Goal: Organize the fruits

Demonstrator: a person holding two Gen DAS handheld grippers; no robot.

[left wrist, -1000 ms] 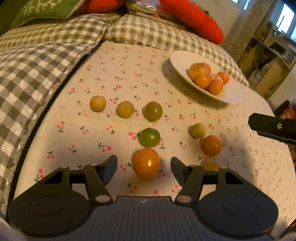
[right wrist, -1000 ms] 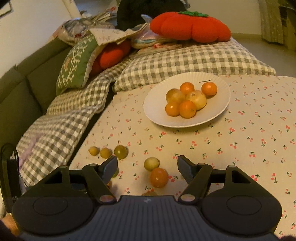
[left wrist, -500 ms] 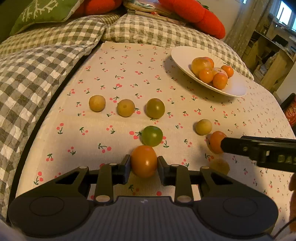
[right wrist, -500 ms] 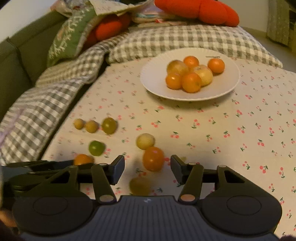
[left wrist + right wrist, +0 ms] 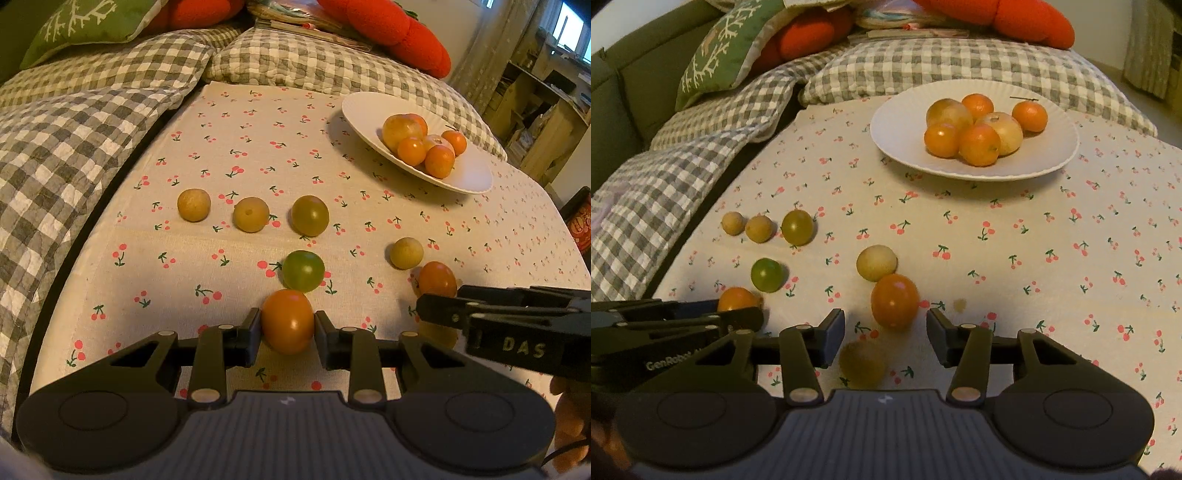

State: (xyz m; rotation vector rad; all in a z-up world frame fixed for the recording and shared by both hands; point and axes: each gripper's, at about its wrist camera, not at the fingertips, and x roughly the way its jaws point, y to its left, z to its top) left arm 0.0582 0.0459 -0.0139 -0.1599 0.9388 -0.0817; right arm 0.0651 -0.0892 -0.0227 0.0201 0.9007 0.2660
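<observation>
Cherry-print cloth [image 5: 258,155] | left gripper [image 5: 288,334] clamps orange tomato [image 5: 288,321] | right gripper [image 5: 885,334] closing, unclamped, around second tomato [image 5: 894,301]

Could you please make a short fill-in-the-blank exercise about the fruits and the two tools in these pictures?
1. The left tool is shut on an ____ tomato.
2. The white plate holds ____ fruits.
3. Just beyond the held tomato lies a bright ____ tomato.
4. The right tool's jaws, just closing, do not yet ____ the tomato ahead.

Missing words: orange; six; green; touch
</observation>
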